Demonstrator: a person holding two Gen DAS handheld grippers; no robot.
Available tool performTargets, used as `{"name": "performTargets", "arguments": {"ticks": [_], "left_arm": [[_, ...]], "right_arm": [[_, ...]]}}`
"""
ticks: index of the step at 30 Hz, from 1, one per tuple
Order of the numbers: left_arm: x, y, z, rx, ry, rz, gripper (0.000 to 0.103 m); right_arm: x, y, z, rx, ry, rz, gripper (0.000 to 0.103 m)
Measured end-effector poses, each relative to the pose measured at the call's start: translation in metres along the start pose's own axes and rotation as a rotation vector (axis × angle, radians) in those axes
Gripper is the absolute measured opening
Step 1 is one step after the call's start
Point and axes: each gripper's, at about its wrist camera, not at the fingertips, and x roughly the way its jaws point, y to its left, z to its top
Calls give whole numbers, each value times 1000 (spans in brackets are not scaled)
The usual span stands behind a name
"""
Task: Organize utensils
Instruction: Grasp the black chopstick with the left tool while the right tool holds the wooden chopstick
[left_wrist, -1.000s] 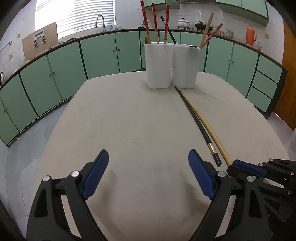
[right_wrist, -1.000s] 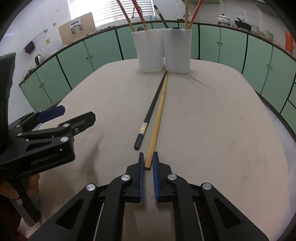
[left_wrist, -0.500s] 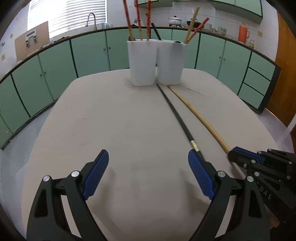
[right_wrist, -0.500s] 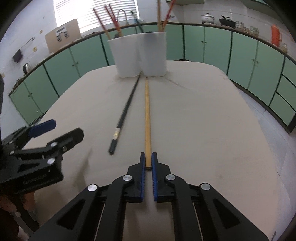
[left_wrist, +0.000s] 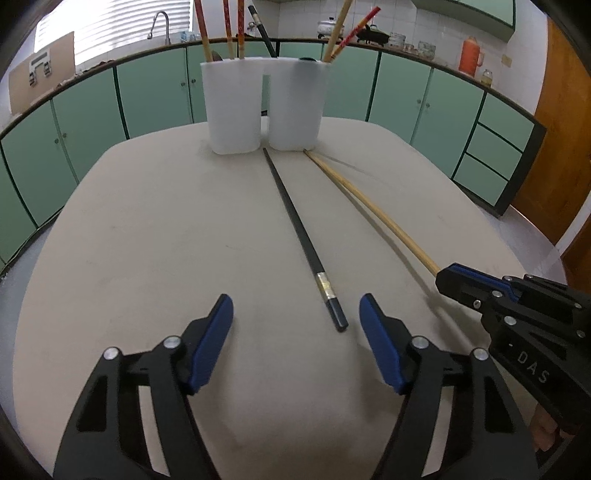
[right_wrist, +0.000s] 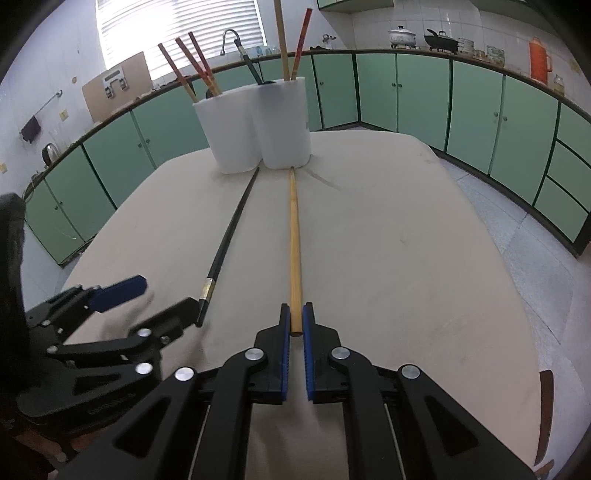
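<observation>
A black chopstick (left_wrist: 300, 232) and a wooden chopstick (left_wrist: 373, 210) lie lengthwise on the beige table (left_wrist: 147, 240), their far tips at a white two-cup holder (left_wrist: 264, 107) with several chopsticks standing in it. My left gripper (left_wrist: 296, 314) is open, its jaws on either side of the black chopstick's near end. My right gripper (right_wrist: 296, 321) is shut on the near end of the wooden chopstick (right_wrist: 294, 236). The black chopstick (right_wrist: 229, 236) lies left of it, and the holder (right_wrist: 258, 125) stands at the far end.
Green cabinets (left_wrist: 424, 99) ring the table, with a counter carrying pots and a red thermos (left_wrist: 470, 55). The table edge falls off to tiled floor on the right (right_wrist: 517, 229). A hand holds the left gripper body (right_wrist: 92, 350) close beside the right one.
My left gripper has moved right, so the black chopstick's near end now lies between its open jaws. My right gripper has closed in on the wooden chopstick's end. The two chopsticks have spread apart.
</observation>
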Motion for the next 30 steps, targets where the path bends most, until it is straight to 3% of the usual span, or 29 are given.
{"name": "performTargets", "arguments": {"ticks": [3, 7, 10, 15, 23, 25, 30], "left_arm": [[7, -2, 1, -6, 27, 0, 52], [8, -4, 2, -5, 33, -7, 43], [7, -7, 3, 9, 31, -21, 23], [6, -13, 2, 35, 27, -40, 6], [3, -8, 0, 21, 19, -40, 5], [0, -6, 0, 23, 11, -31, 0], [-2, -2, -2, 30, 19, -15, 2]], "right_arm": [[0, -1, 0, 2, -3, 5, 7], [-4, -4, 0, 7, -10, 13, 7], [-7, -4, -1, 5, -15, 17, 7], [-10, -2, -1, -6, -23, 16, 7], [-11, 4, -2, -16, -24, 15, 7], [-9, 4, -3, -17, -20, 15, 7], [-6, 4, -2, -17, -8, 17, 7]]}}
